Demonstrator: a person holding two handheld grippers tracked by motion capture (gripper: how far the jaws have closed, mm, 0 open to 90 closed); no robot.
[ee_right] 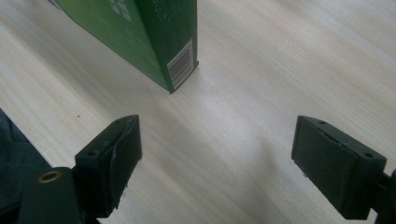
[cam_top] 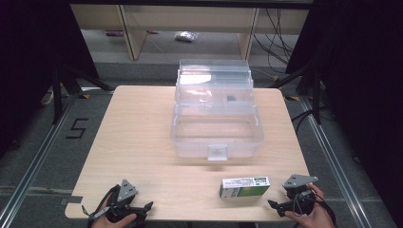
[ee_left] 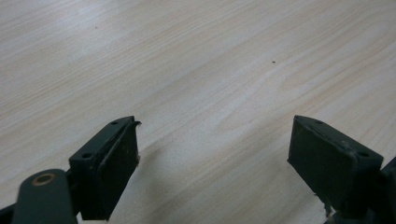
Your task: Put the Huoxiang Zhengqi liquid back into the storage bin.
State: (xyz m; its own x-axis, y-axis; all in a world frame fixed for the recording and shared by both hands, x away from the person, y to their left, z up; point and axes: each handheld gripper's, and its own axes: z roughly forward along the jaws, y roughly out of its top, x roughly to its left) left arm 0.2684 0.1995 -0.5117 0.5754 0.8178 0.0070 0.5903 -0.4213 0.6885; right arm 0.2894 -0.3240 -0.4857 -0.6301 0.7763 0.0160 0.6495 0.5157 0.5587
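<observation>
A green and white carton [cam_top: 244, 186] lies on its side near the front edge of the wooden table [cam_top: 138, 137]. My right gripper [cam_top: 279, 204] rests just right of it, jaws open and empty. In the right gripper view the carton's [ee_right: 154, 37] barcoded end stands a short way ahead of the open right gripper [ee_right: 217, 149], not between the pads. My left gripper [cam_top: 142, 209] lies at the table's front left corner, open, and in its own view the left gripper [ee_left: 215, 154] has bare wood between its jaws. A clear plastic box [cam_top: 216, 130] with its lid raised stands in the middle of the table.
Bare tabletop [cam_top: 180, 180] stretches between the two grippers and to the left of the box. The clear box's latch tab [cam_top: 217, 152] faces the front. Beyond the table are wooden shelf legs [cam_top: 130, 33] and dark stands with cables [cam_top: 309, 76] on the floor.
</observation>
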